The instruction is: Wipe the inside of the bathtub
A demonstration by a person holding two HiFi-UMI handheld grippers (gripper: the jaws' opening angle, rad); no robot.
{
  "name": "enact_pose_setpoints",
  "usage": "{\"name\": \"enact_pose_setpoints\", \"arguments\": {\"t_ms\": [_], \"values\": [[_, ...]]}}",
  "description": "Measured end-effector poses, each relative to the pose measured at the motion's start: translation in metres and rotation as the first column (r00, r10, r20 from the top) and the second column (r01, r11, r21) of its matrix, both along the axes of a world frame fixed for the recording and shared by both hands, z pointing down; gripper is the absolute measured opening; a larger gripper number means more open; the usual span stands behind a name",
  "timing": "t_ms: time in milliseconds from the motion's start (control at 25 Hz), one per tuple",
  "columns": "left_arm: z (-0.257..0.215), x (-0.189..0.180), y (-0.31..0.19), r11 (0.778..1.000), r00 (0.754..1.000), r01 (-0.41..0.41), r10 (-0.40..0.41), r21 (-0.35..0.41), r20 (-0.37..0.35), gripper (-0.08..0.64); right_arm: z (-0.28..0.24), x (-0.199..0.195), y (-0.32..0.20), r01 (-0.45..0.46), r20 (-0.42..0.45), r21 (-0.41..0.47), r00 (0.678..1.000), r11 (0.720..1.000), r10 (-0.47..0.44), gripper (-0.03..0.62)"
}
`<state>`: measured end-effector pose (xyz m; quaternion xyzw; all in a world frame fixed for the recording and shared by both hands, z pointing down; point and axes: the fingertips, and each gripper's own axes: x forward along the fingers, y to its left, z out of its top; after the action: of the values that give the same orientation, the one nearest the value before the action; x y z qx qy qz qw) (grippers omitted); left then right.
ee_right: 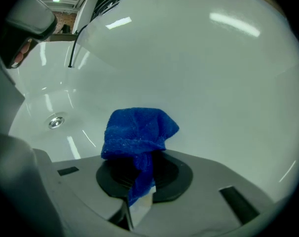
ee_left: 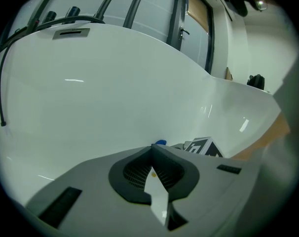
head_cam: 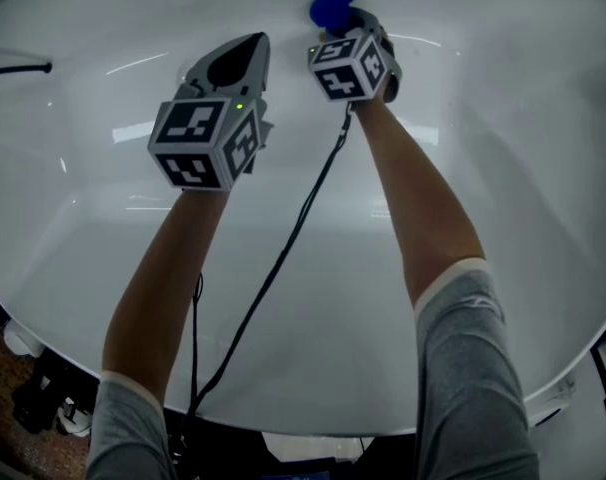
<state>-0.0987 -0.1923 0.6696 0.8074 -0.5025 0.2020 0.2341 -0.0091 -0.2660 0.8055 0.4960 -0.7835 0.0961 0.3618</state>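
White glossy enamel fills every view: the bathtub [head_cam: 503, 168] curves round both arms, its rim running along the bottom of the head view from 8 o'clock to 4 o'clock. Against its inner wall, at 12 o'clock in the head view, sits a blue cloth [head_cam: 331, 8], bunched into a soft wad. The right gripper [head_cam: 361, 23] has it: in the right gripper view the jaws are closed nearly together on a narrow tail of the cloth [ee_right: 139, 132], and the bulk of the wad puffs out beyond the tips toward the tub wall; whether it presses on the enamel cannot be told. At 9 o'clock of the wad in that view a round metal drain [ee_right: 56, 122] lies in the tub floor. Just beside the right gripper, at its 8 o'clock in the head view, the left gripper [head_cam: 251, 43] hangs over the tub's inside. In its own view its jaws meet in a single ridge with nothing between them, and past the ridge, at 1 o'clock, a scrap of the blue cloth and the right gripper's marker cube [ee_left: 204, 146] peep over. A black cable [head_cam: 283, 258] trails from the right gripper toward 7 o'clock, between the two bare forearms, and down over the tub rim. Grey sleeves [head_cam: 473, 388] cover the upper arms.
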Motion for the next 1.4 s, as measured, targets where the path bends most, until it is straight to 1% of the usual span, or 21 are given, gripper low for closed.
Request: {"name": "enact_pose_setpoints", "arguments": {"t_ms": [80, 160, 240, 320, 400, 520, 640, 760, 800, 880, 960, 1000, 1040, 1160, 1240, 1320, 1400], "values": [[0.001, -0.001, 0.000, 1.000, 1.000, 0.001, -0.001, -0.001, -0.004, 0.005, 0.007, 0.029, 0.000, -0.064, -0.025, -0.027, 0.998, 0.998, 0.064, 0.057], [0.002, -0.006, -0.003, 1.000, 1.000, 0.003, -0.003, 0.004, -0.006, 0.006, 0.017, 0.065, -0.002, -0.150, -0.056, -0.046, 0.987, 0.988, 0.148, 0.057], [0.003, -0.013, -0.006, 1.000, 1.000, 0.013, -0.013, 0.007, -0.008, 0.005, 0.022, 0.090, -0.003, -0.204, -0.096, -0.048, 0.975, 0.978, 0.199, 0.057], [0.005, -0.016, -0.005, 1.000, 1.000, 0.023, -0.023, 0.006, -0.011, 0.005, 0.023, 0.102, -0.003, -0.225, -0.130, -0.039, 0.967, 0.974, 0.218, 0.057], [0.004, -0.016, -0.005, 1.000, 1.000, 0.028, -0.028, 0.007, -0.014, 0.005, 0.022, 0.103, -0.003, -0.238, -0.144, -0.040, 0.962, 0.970, 0.230, 0.057], [0.003, -0.016, -0.001, 0.999, 0.999, 0.036, -0.036, 0.004, -0.015, 0.005, 0.031, 0.098, 0.003, -0.269, -0.131, -0.093, 0.958, 0.959, 0.256, 0.055], [0.003, -0.018, 0.005, 0.999, 0.999, 0.037, -0.037, -0.002, -0.015, 0.006, 0.037, 0.086, 0.011, -0.250, -0.141, -0.126, 0.962, 0.960, 0.232, 0.052], [0.005, -0.025, 0.009, 0.999, 0.999, 0.048, -0.048, -0.005, -0.010, 0.005, 0.041, 0.062, 0.017, -0.203, -0.135, -0.163, 0.974, 0.966, 0.182, 0.051], [0.005, -0.026, 0.010, 0.999, 0.999, 0.052, -0.052, -0.005, -0.008, 0.005, 0.042, 0.050, 0.019, -0.173, -0.123, -0.177, 0.981, 0.969, 0.153, 0.051], [0.006, -0.029, 0.012, 0.998, 0.998, 0.055, -0.055, -0.007, -0.002, 0.006, 0.044, 0.011, 0.027, -0.071, -0.082, -0.215, 0.995, 0.974, 0.055, 0.051], [0.006, -0.032, 0.014, 0.998, 0.998, 0.058, -0.058, -0.010, 0.006, 0.005, 0.046, -0.037, 0.039, 0.043, -0.041, -0.262, 0.998, 0.964, -0.055, 0.051], [0.006, -0.034, 0.015, 0.998, 0.998, 0.059, -0.059, -0.013, 0.010, 0.005, 0.047, -0.055, 0.043, 0.070, -0.036, -0.279, 0.996, 0.958, -0.083, 0.052], [0.006, -0.035, 0.016, 0.998, 0.998, 0.059, -0.059, -0.015, 0.014, 0.005, 0.047, -0.065, 0.045, 0.074, -0.040, -0.289, 0.995, 0.954, -0.089, 0.052], [0.006, -0.039, 0.017, 0.998, 0.998, 0.055, -0.054, -0.018, 0.024, 0.005, 0.047, -0.067, 0.043, 0.078, -0.031, -0.297, 0.995, 0.952, -0.091, 0.052], [0.008, -0.042, 0.017, 0.998, 0.998, 0.059, -0.059, -0.024, 0.022, 0.005, 0.051, -0.055, 0.044, 0.067, -0.003, -0.310, 0.997, 0.948, -0.071, 0.052], [0.008, -0.039, 0.016, 0.998, 0.998, 0.060, -0.059, -0.026, 0.016, 0.005, 0.052, -0.029, 0.042, 0.013, 0.004, -0.324, 1.000, 0.946, -0.012, 0.052], [0.004, -0.031, 0.013, 0.998, 0.998, 0.056, -0.056, -0.022, 0.006, 0.005, 0.051, 0.007, 0.041, -0.053, -0.017, -0.329, 0.999, 0.943, 0.050, 0.052]]}}
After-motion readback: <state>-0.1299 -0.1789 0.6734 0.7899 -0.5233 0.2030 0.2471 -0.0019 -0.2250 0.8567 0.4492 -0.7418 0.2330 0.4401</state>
